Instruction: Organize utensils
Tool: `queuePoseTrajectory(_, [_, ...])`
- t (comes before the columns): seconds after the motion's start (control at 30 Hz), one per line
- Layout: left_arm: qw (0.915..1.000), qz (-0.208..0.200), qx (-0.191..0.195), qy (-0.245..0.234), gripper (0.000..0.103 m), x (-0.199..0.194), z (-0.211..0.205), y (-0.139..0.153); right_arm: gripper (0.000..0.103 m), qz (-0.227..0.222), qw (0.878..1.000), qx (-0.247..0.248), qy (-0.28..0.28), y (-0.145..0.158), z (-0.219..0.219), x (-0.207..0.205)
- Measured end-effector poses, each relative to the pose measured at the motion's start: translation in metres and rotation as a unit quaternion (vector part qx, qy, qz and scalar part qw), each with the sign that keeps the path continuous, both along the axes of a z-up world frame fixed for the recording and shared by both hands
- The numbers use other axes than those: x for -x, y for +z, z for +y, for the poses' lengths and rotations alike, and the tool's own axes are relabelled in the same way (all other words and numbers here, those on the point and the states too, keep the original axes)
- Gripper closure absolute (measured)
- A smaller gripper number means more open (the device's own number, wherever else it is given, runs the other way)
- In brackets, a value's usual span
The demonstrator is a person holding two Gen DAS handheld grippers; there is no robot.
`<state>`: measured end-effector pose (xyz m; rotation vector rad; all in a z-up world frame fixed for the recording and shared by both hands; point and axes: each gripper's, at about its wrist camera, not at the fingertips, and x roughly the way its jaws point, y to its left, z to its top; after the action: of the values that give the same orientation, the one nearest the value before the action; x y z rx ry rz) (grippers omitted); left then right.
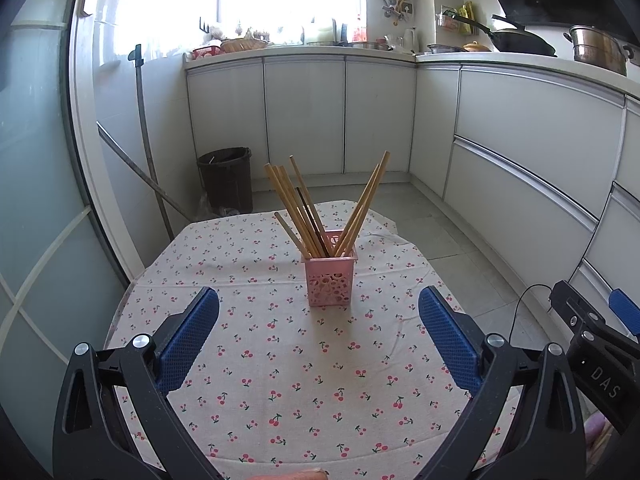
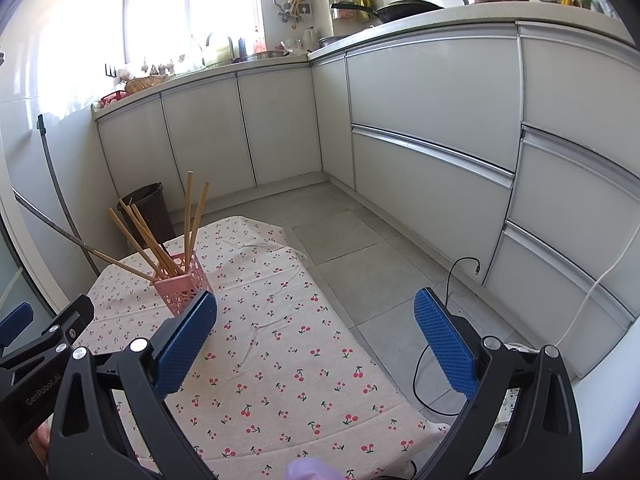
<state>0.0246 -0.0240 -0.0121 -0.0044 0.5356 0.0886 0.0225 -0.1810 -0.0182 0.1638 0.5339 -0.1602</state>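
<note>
While the pink basket [image 1: 330, 276] with chopsticks [image 1: 304, 212] stands upright on the cherry tablecloth [image 1: 280, 380], the left gripper [image 1: 318, 332] and the right gripper [image 2: 316, 336] hover with fingers spread wide, holding nothing.

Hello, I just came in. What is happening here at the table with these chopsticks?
A person holds a two-finger gripper in each hand over a table with a cherry-print cloth. The chopsticks stand in a pink holder, fanned out to both sides. The left gripper is open and points at the holder without touching it. The right gripper is also open and empty, off to the right near the table's edge. No loose utensil is visible on the cloth, and nothing is being held.
</note>
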Motion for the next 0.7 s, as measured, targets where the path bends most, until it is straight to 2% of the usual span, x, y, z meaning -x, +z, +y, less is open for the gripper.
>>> queuePoseTrajectory(0.7, [1.0000, -0.006, -0.006, 0.003, 0.007, 0.0033, 0.0017, -0.0010, 0.007, 0.002, 1.000, -0.001, 0.000, -0.0006, -0.0002, 0.0004])
